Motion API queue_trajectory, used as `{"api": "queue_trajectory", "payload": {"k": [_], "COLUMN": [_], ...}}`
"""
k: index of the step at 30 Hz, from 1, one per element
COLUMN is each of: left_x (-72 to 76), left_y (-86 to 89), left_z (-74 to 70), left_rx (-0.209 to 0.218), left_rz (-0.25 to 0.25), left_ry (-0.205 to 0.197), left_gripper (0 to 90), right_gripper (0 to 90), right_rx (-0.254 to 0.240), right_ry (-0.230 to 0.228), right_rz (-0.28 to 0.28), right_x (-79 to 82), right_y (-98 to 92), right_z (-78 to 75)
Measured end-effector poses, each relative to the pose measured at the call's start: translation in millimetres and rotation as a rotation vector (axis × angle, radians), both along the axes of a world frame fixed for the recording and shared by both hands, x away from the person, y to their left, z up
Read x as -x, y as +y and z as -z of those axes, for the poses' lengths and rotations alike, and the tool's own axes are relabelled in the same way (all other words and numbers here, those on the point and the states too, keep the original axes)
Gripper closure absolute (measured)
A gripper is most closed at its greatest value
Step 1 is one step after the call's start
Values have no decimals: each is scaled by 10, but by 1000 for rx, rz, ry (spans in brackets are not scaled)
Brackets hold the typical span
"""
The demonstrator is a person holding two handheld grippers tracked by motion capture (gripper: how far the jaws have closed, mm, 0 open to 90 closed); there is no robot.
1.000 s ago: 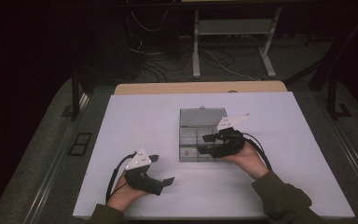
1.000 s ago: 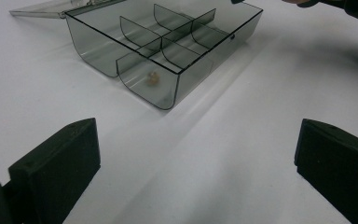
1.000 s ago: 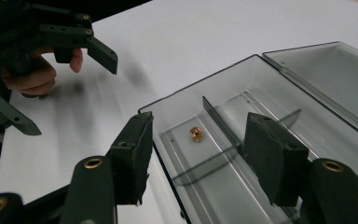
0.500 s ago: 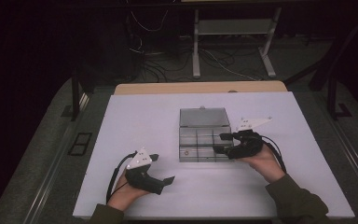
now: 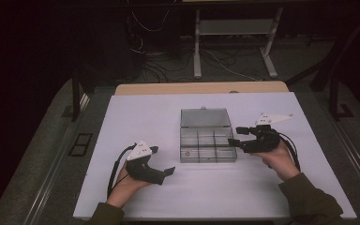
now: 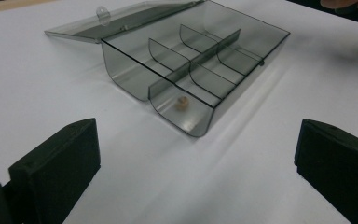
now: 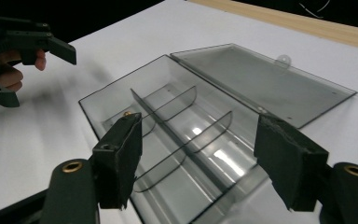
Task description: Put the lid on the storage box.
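Observation:
A clear grey compartment box [image 5: 208, 140] lies mid-table with its lid [image 5: 205, 118] folded flat behind it. A small brownish piece [image 5: 186, 152] rests in the front-left compartment, also seen in the left gripper view [image 6: 182, 103] and the right gripper view [image 7: 127, 113]. My right gripper [image 5: 234, 135] hovers just off the box's right edge, pointing left at it; its jaws have just been opening and hold nothing [image 7: 198, 140]. My left gripper [image 5: 164, 160] rests on the table left of and in front of the box, open and empty [image 6: 198, 140].
The white tabletop [image 5: 145, 117] ends in a wooden strip [image 5: 201, 88] at the back. Beyond it stand a metal frame [image 5: 234, 42] and loose cables on the dark floor. My left gripper [image 7: 28, 42] shows far off in the right gripper view.
The right gripper has slid rightward from above the box's front right part to just past its right edge. Its jaws now stand wider. The left gripper has stayed put.

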State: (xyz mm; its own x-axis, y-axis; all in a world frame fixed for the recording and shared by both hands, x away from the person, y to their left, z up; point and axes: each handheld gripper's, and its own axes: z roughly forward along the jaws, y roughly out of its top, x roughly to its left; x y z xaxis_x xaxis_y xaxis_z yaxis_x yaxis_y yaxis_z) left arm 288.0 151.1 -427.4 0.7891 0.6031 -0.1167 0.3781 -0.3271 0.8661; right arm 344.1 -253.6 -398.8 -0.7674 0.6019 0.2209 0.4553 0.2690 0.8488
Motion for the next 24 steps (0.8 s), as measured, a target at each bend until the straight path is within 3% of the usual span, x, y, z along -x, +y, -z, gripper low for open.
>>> {"api": "queue_trajectory", "payload": {"k": [8,16,24], "left_x": [-161,-389,-639], "left_y": [-15,-27,-76], "left_z": [-27,-52,-107], "left_rx": [-6,-14,-28], "left_rz": [-28,-54,-101], "left_ry": [4,15,31], "left_gripper": [0,0,76], "right_gripper": [320,346,441], "right_rx": [6,16,27], "right_ry": [-1,-39,-47], "right_rz": [36,75,94], "right_x": [-106,-226,-345], "right_y": [-102,-114,-74], "right_z": [25,-23,-40]}}
